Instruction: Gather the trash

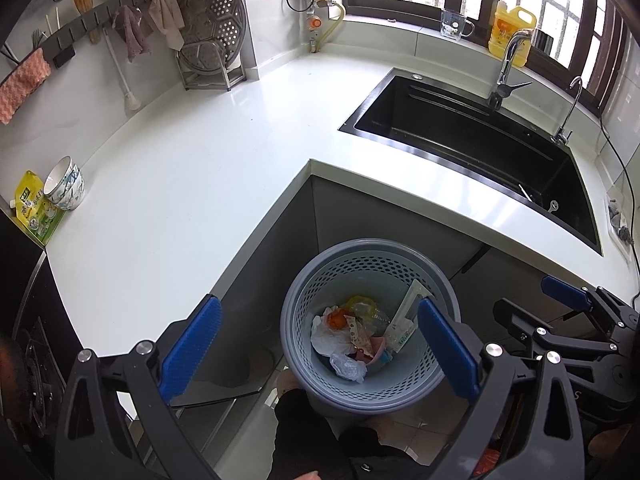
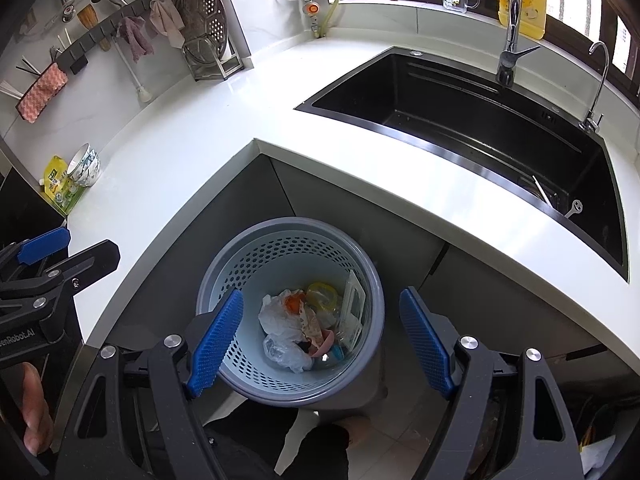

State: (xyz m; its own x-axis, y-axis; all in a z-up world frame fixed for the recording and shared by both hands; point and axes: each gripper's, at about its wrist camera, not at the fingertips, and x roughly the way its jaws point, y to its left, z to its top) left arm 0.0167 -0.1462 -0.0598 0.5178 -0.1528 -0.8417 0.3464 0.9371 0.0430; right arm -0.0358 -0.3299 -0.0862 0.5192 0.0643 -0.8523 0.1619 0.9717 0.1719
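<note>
The grey perforated wastebasket (image 1: 370, 320) stands on the floor in the inner corner of the white L-shaped surface (image 1: 192, 184), below its edge. Inside lie trash pieces: a crumpled white plastic bag (image 1: 330, 336), an orange scrap (image 1: 337, 319) and a flat white package (image 1: 404, 320). The left gripper (image 1: 320, 356) and the right gripper (image 2: 322, 342) hang above the basket, jaws spread wide and holding nothing, the trash showing between them.
</note>
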